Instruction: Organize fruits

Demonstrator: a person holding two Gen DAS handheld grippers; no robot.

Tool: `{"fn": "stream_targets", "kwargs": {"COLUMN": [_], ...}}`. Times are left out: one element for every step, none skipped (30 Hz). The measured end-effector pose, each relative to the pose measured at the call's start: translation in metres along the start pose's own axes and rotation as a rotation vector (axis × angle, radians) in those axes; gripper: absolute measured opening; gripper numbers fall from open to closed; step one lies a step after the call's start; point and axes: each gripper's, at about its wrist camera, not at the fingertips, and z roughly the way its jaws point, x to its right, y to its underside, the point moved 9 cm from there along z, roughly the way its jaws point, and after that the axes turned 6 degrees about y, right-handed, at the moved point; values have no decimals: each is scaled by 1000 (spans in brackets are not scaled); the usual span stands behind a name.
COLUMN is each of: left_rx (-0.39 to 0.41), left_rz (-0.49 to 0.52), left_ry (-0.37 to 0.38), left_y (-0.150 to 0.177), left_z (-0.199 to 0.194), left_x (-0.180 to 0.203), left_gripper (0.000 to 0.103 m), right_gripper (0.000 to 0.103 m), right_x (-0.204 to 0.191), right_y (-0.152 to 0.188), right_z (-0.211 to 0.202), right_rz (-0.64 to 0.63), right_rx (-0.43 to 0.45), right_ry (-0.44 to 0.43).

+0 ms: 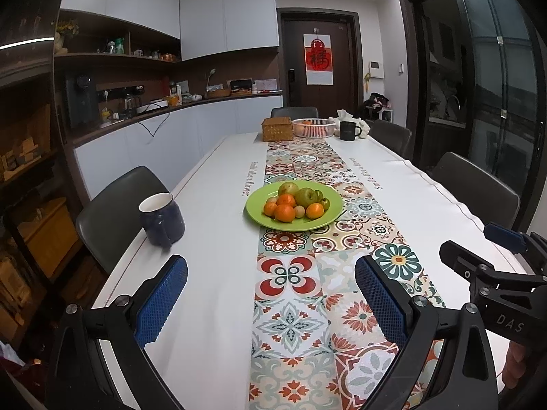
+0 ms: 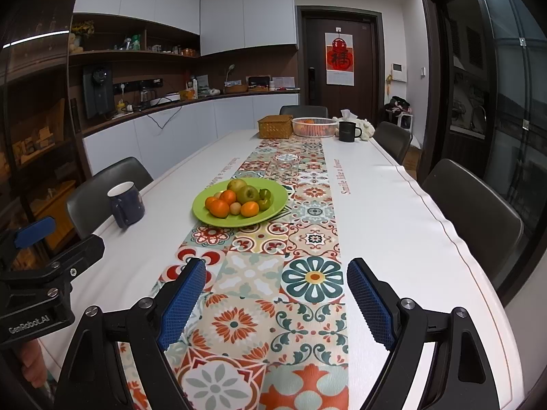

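Note:
A green plate (image 1: 254,213) (image 2: 273,201) in the middle of the table holds several oranges (image 1: 284,212) (image 2: 219,207), green apples (image 1: 306,196) (image 2: 248,194), small green fruits and small pale fruits. A white wire basket (image 1: 314,127) (image 2: 314,126) with some orange fruit stands at the far end. My left gripper (image 1: 271,280) is open and empty above the near table end. My right gripper (image 2: 277,283) is open and empty beside it, also short of the plate. Each shows at the edge of the other's view.
A dark blue mug (image 1: 161,218) (image 2: 125,204) stands at the left table edge. A wicker box (image 1: 277,128) (image 2: 275,126), a black mug (image 1: 348,131) (image 2: 348,131) and white cloth sit at the far end. Chairs (image 1: 116,212) (image 2: 475,212) line both sides. A patterned runner (image 1: 301,307) covers the middle.

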Motion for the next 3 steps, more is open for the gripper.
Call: {"fn": "stream_targets", "kwargs": {"left_rx": [0, -2, -2], "left_rz": [1, 2, 0], "left_ry": [-3, -3, -4], "left_y": [0, 1, 1], "left_z": [0, 1, 1], "left_x": [0, 0, 0], "left_gripper": [100, 100, 100], "right_gripper": [85, 85, 85], "right_x": [1, 0, 0], "right_y": [1, 1, 2], "right_z": [0, 1, 1], "right_rz": [1, 1, 2], "right_rx": [-2, -2, -3], "right_ry": [0, 1, 1]}}
